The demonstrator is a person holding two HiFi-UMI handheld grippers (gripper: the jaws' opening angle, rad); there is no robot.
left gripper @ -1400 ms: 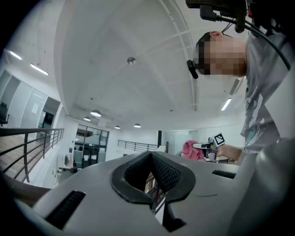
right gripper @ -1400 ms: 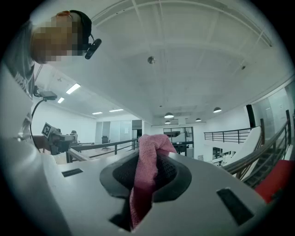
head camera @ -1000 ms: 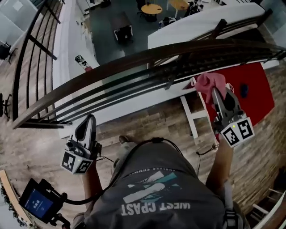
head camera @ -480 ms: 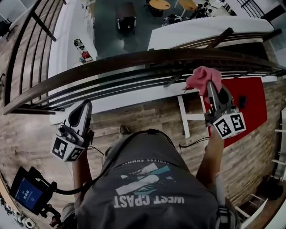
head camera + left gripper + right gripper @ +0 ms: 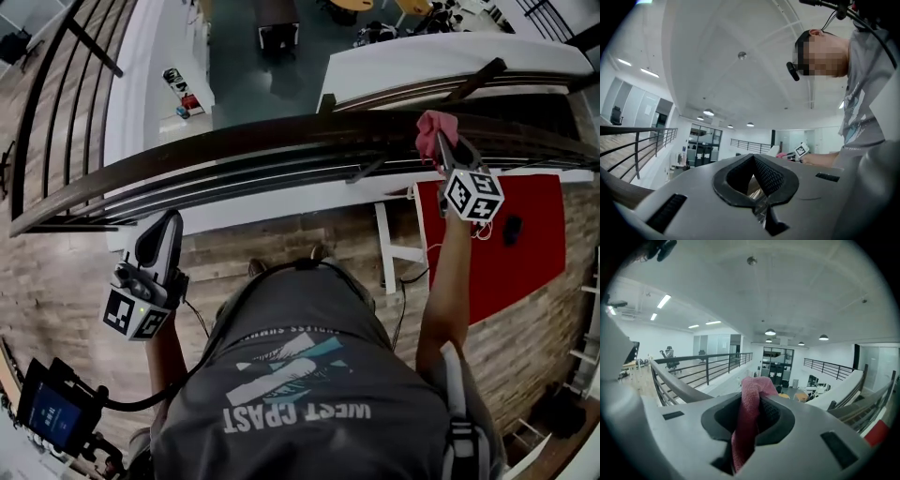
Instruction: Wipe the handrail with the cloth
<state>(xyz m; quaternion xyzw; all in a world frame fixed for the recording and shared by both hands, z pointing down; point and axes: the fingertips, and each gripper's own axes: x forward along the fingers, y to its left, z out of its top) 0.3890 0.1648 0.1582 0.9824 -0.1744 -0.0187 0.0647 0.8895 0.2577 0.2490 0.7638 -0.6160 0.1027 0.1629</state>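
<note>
R gripper [image 5: 751, 414]: jaws pinching the pink cloth [image 5: 746, 427]. Fabric bunches above the tips and hangs down between the pads. In head view we find R gripper [image 5: 439, 148] out at full arm, w/ the cloth [image 5: 433, 129] lying against the top of the dark rail [image 5: 281, 136], toward its right part. Contact looks made; we cannot judge pressure. Marker cube [image 5: 472, 194] sits behind the jaws, facing up. In R gripper view the rail [image 5: 670, 380] runs off to the left.

L gripper [image 5: 753, 160]: jaws pressed together at the tips, nothing between. In head view L gripper [image 5: 167, 225] is low by the person's left side, well apart from the rail, tip pointing toward it, over wood floor [image 5: 56, 281].

Surroundings: rail curves across the view w/ thin bars [image 5: 234, 183] beneath. Under the R arm, a red mat [image 5: 525, 253] w/ a white frame [image 5: 392, 246] just beside it. Small screen [image 5: 52, 417] at lower left; a cable runs from it toward the person's grey shirt [image 5: 300, 384].
</note>
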